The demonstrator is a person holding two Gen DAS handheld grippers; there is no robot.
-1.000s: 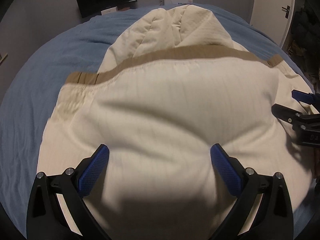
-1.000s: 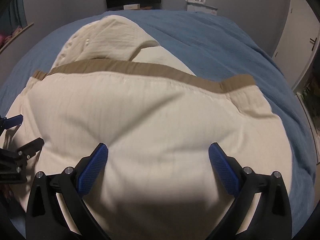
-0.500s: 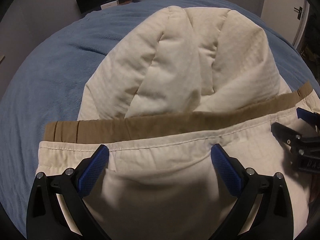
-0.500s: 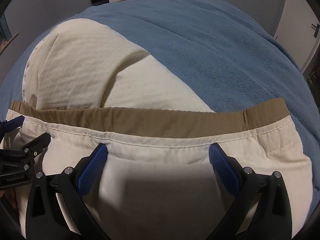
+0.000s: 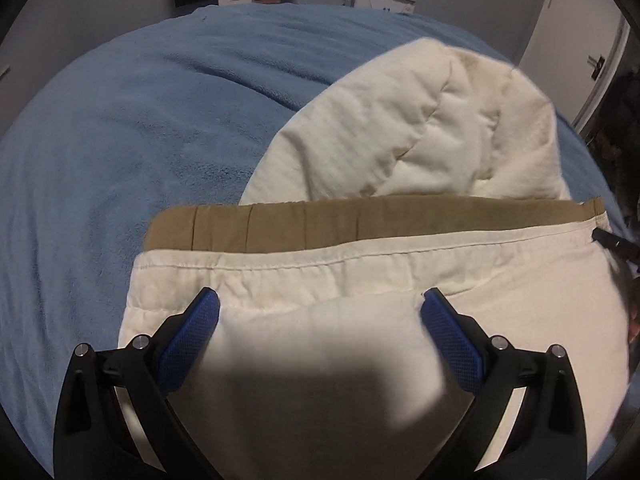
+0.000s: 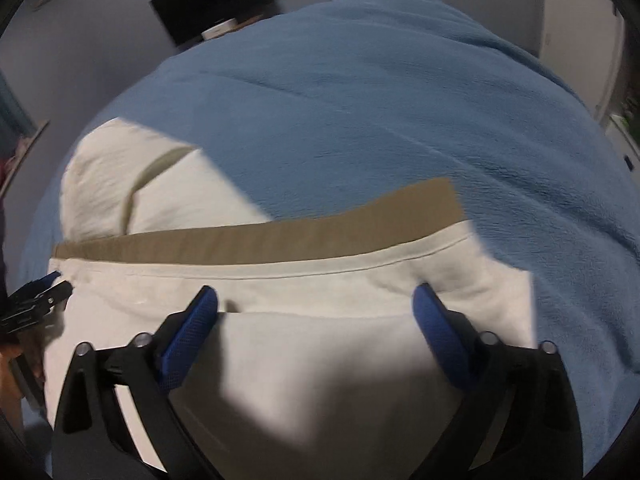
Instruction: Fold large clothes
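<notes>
Hand-held gripper (image 5: 320, 312) now farther left over garment (image 5: 360, 280).

The cream garment (image 5: 360, 264) is matt woven cloth, finely ribbed and lightly creased, with a stitched seam below a smoother tan cloth band (image 5: 360, 220). The blue blanket (image 5: 120, 140) covering the bed is a soft, fuzzy, matt fleece with shallow wrinkles. The left gripper (image 5: 320, 316) and right gripper (image 6: 316, 312) have matt black plastic arms, bright metal pins, and blue pads (image 5: 192, 336) with a fine gridded texture.
</notes>
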